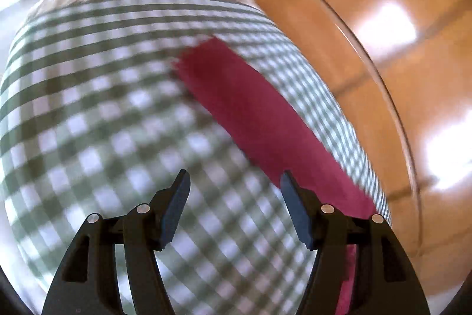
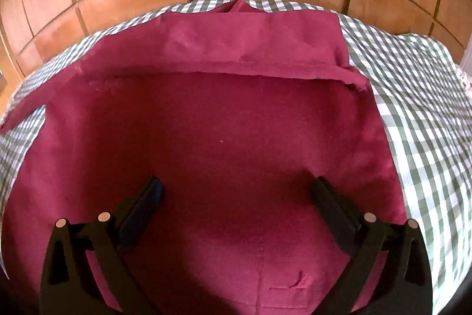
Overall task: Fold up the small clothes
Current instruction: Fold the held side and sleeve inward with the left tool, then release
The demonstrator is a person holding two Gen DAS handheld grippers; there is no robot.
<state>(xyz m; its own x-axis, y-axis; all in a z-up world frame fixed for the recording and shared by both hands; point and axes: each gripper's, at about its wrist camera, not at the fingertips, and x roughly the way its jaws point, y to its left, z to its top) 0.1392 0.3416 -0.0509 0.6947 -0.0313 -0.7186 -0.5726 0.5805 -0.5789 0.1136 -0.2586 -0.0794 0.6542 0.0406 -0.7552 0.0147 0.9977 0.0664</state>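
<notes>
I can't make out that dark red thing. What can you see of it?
The red garment is plain, soft-looking cloth, lying flat on a green-and-white checked cloth. Its far edge is folded over into a band, with a strip trailing at the left and a small stitched patch near the camera. The right gripper hangs over it, jaws open, holding nothing.

Garment [image 2: 224, 138] flat on the tablecloth [image 2: 413, 84], far edge folded over itself.

Left gripper [image 1: 234, 182] jaws apart, right gripper [image 2: 236, 186] jaws wide
</notes>
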